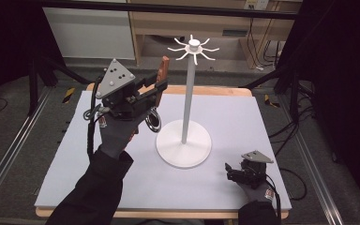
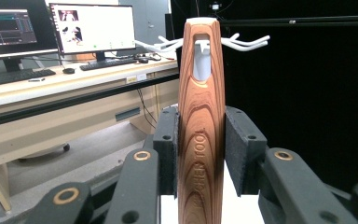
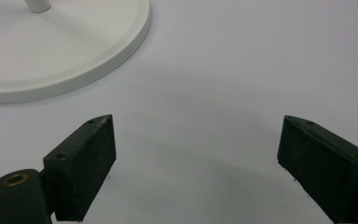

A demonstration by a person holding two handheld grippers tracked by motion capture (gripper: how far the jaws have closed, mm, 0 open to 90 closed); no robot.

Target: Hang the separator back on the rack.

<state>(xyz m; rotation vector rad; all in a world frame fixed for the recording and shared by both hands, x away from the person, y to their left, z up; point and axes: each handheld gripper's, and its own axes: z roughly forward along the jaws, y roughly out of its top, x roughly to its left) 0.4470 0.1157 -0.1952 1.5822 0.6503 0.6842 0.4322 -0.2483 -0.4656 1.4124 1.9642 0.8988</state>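
Note:
A kitchen tool with a wooden handle (image 1: 163, 75) and a round metal head (image 1: 153, 122) is held upright above the table's left half. My left gripper (image 1: 158, 86) is shut on the handle. In the left gripper view both pads press the handle (image 2: 201, 93), whose top has a hanging slot (image 2: 202, 60). Right behind that slot are the white hooks (image 2: 242, 43) of a tall white stand (image 1: 187, 93), which has a round base (image 1: 183, 143) and a hook crown (image 1: 193, 47). My right gripper (image 1: 228, 169) rests open at the table's near right, holding nothing (image 3: 196, 154), with the base's rim (image 3: 98, 60) ahead of it.
A pale grey mat (image 1: 262, 122) covers the table. A wooden shelf unit (image 1: 215, 23) stands behind the table, and black curtains hang at both sides. In the left gripper view a desk (image 2: 74, 79) carries monitors (image 2: 93, 28) and a keyboard.

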